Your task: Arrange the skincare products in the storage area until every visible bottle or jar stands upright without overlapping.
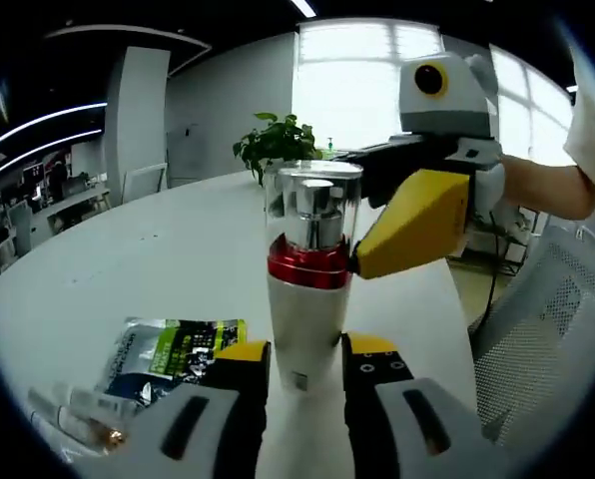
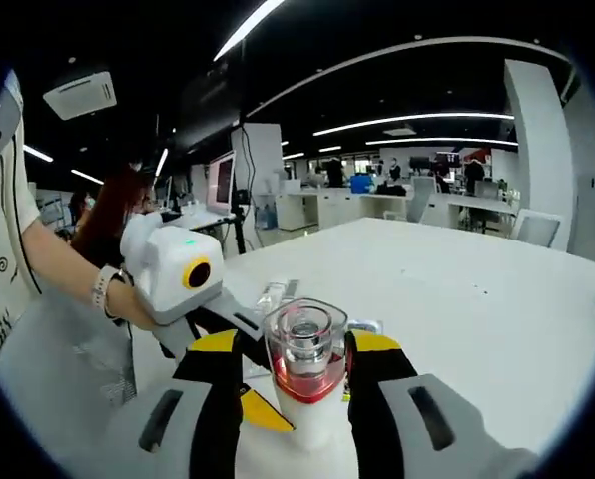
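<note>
Bottle: white pump bottle (image 1: 307,299) with a red collar, silver pump and clear cap, standing upright on the white table (image 1: 158,269).
Left gripper (image 1: 305,371): jaws closed around the bottle's base.
Right gripper (image 2: 296,364): jaws pressed against the clear cap.
Sachets: green packet (image 1: 173,354) at eight o'clock from the bottle.
</note>
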